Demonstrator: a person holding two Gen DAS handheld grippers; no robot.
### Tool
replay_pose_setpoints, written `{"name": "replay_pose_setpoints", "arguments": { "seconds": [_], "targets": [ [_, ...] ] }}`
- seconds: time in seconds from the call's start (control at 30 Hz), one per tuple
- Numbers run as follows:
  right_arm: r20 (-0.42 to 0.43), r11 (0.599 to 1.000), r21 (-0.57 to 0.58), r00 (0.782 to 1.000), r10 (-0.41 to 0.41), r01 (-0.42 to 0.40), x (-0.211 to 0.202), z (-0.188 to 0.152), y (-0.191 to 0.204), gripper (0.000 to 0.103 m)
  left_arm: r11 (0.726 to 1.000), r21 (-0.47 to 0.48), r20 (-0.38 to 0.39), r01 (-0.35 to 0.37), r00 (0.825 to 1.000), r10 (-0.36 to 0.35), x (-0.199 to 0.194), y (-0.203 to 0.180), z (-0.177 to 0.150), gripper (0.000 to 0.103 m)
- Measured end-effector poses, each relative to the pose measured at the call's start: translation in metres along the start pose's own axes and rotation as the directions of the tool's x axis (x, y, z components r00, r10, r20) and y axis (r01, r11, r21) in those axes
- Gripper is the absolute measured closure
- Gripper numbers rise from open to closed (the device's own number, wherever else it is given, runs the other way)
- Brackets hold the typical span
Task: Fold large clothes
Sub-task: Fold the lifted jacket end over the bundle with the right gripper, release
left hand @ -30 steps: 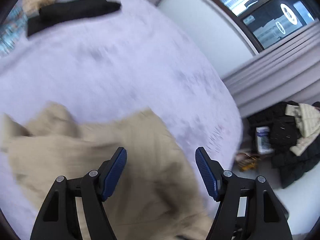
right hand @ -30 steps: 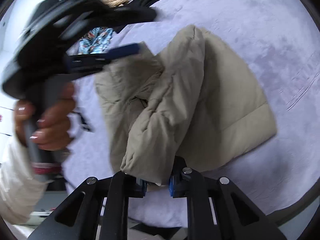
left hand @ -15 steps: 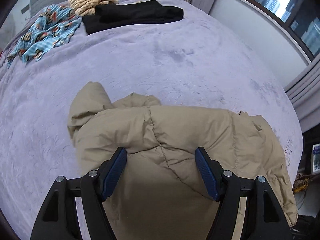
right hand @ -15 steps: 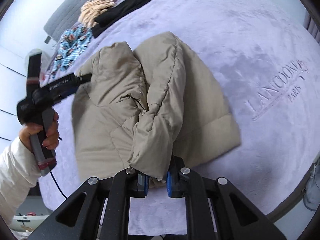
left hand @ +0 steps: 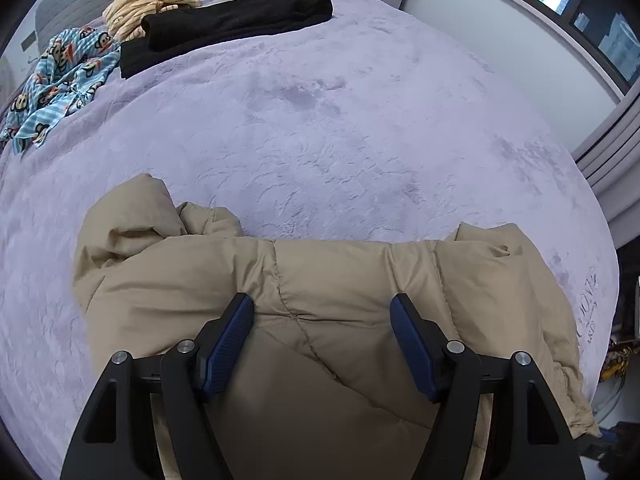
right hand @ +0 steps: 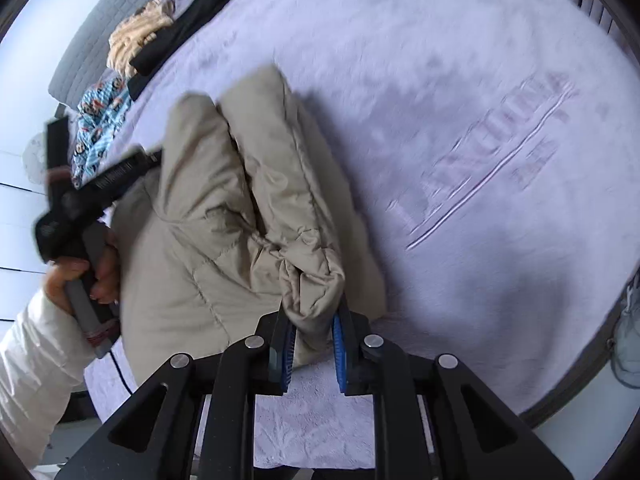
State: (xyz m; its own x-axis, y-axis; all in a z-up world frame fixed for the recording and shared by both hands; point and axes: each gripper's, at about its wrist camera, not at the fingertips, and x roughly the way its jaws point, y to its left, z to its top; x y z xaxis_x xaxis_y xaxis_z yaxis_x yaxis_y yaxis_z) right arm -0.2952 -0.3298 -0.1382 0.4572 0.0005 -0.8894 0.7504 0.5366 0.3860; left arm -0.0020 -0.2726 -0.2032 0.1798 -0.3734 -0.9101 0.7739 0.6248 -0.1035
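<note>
Mid-fold: the beige quilted puffer jacket (right hand: 224, 216) lies bunched on the lilac plush bed (left hand: 320, 128); right claw (right hand: 314, 346), easing apart, pinches its sleeve, left claw (left hand: 322, 342) gapes empty.

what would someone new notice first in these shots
The puffy beige jacket lies bunched at the near edge of the purple bedspread, with one end pinched in the right gripper, whose jaws are opening. The left gripper hangs open over the jacket's middle. At the far end lie black clothes and a blue cartoon-print garment.
</note>
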Motion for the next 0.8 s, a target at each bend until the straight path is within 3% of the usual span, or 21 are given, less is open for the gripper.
{"name": "replay_pose_setpoints", "arguments": {
  "seconds": [0.07,0.13,0.23,0.37,0.53,0.63,0.8],
  "targets": [
    [0.070,0.999,-0.043,0.998,-0.002,0.005,-0.020,0.007,0.009,0.086,1.000,-0.003,0.000,-0.002,1.000,0.002,0.000,0.001,-0.001,0.031],
    [0.080,0.996,-0.083,0.996,0.040,-0.033,-0.023,0.017,0.021,0.086,1.000,-0.006,-0.001,-0.010,1.000,0.010,-0.002,0.001,-0.002,0.031],
    [0.026,0.982,-0.180,0.998,0.065,-0.059,-0.004,0.028,0.047,0.086,1.000,-0.012,-0.009,-0.026,1.000,0.026,-0.003,0.000,-0.002,0.031],
    [-0.071,0.958,-0.285,0.997,0.016,-0.035,0.032,0.019,0.062,0.086,0.998,-0.045,-0.035,-0.045,0.998,0.044,-0.015,0.006,-0.002,0.031],
    [-0.190,0.969,-0.237,0.981,0.029,-0.074,0.062,0.008,0.034,0.086,0.995,-0.095,-0.053,-0.003,0.999,-0.002,-0.051,0.018,-0.014,0.031],
    [-0.208,0.969,-0.231,0.977,0.044,-0.093,0.065,0.009,0.028,0.086,0.991,-0.130,-0.060,-0.026,0.998,0.019,-0.073,0.023,-0.032,0.031],
    [-0.236,0.955,-0.283,0.971,0.025,-0.094,0.073,0.013,0.033,0.085,0.976,-0.188,-0.144,-0.109,0.986,0.082,-0.092,0.026,-0.078,0.031]
  ]
}}
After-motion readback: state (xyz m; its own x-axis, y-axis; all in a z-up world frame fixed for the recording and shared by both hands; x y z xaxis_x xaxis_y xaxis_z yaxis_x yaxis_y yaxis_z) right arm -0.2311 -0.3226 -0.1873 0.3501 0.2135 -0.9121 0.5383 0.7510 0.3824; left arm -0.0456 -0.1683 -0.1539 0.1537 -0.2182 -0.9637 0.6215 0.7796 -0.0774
